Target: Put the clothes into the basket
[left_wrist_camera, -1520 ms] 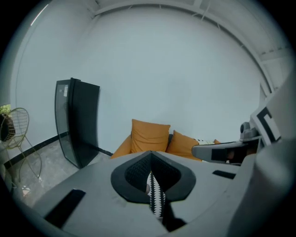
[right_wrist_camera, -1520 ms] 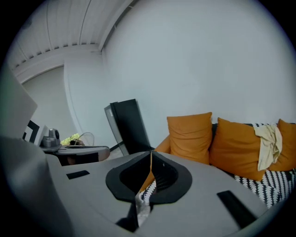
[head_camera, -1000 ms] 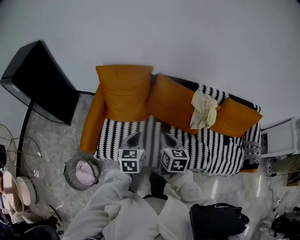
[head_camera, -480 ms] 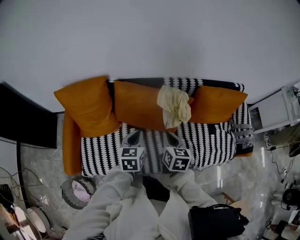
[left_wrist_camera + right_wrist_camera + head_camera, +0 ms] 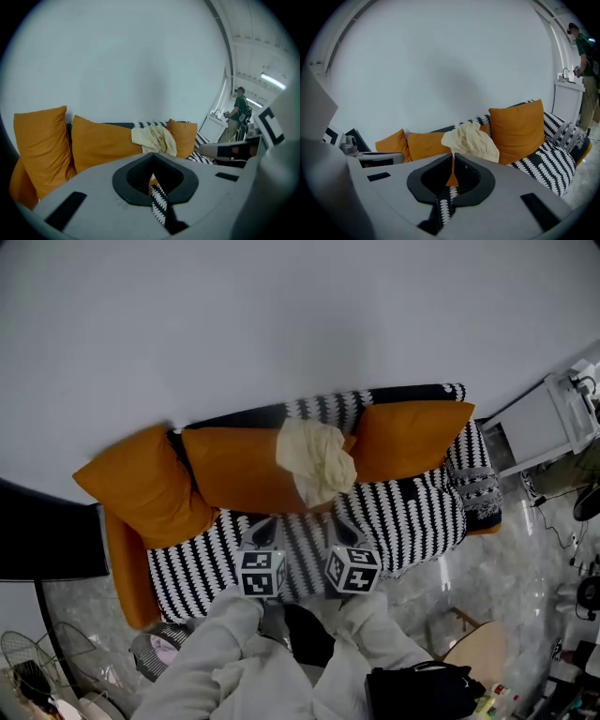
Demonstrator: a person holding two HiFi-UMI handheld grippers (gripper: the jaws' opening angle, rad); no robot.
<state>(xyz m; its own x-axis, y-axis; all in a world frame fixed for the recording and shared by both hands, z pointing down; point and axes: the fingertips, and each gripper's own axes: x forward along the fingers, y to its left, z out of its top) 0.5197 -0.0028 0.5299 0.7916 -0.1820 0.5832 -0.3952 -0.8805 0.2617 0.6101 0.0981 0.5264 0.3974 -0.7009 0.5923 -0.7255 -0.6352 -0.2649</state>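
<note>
A crumpled cream garment (image 5: pixel 314 460) lies draped over the orange back cushions of the sofa (image 5: pixel 412 521), which has a black-and-white patterned throw. My left gripper (image 5: pixel 265 519) and right gripper (image 5: pixel 339 518) are side by side over the seat's front edge, short of the garment. Both are shut and hold nothing. In the left gripper view the garment (image 5: pixel 154 139) sits just above the closed left gripper (image 5: pixel 152 155). It is likewise beyond the right gripper (image 5: pixel 453 154) as a cream heap (image 5: pixel 471 140). The wire basket (image 5: pixel 157 652), with a pink cloth inside, stands on the floor at lower left, partly hidden by my sleeve.
A black bag (image 5: pixel 417 690) and a round wooden stool (image 5: pixel 478 652) are on the floor at lower right. A white cabinet (image 5: pixel 544 423) stands past the sofa's right end. A dark panel (image 5: pixel 47 540) is at the left. A person in green (image 5: pixel 240 112) stands far right.
The view has swung right: the sofa and basket slid left in the head view, and the cream garment now lies straight ahead of both grippers. The jaws stayed shut.
</note>
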